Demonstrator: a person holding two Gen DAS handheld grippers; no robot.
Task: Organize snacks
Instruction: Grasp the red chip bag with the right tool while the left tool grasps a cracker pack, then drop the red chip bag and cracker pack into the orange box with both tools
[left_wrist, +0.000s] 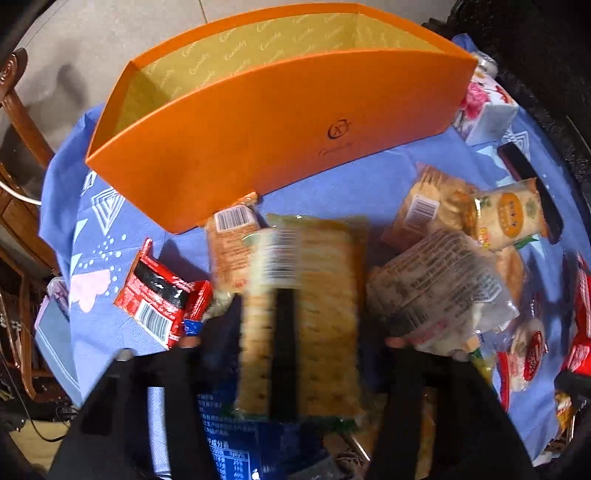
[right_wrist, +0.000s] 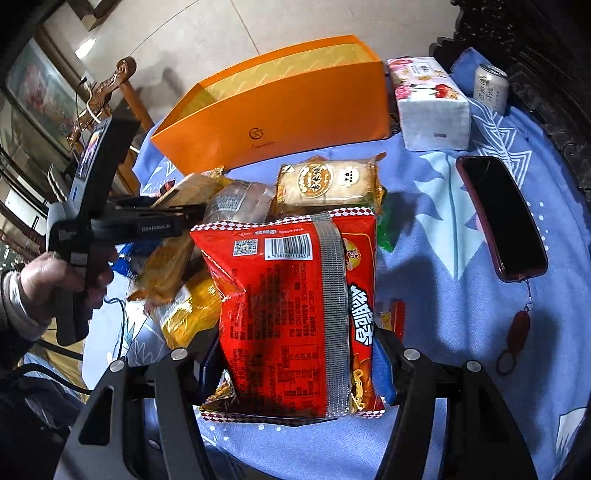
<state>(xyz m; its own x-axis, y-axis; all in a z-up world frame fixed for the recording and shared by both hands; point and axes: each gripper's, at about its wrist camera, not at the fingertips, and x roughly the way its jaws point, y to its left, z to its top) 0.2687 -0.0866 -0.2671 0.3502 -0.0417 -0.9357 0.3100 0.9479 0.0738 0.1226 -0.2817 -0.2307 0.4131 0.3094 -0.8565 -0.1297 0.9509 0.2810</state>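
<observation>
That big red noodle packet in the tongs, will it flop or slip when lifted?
The red noodle packet probably stays fairly stiff, since its bulging middle suggests a solid block inside. Its glossy, crinkled wrapper looks slippery, so the right tongs might lose it. Probably light.

Black hand-held gripper (right_wrist: 295, 369) with silver screws; grey-cuffed dark sleeve (right_wrist: 14, 306).

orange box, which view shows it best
The left wrist view. There the orange box fills the upper frame, so its open top, yellow printed lining and dark front logo read clearly, and it looks empty as far as can be seen. The right wrist view shows the same box smaller and farther off, with little of its inside.
</observation>
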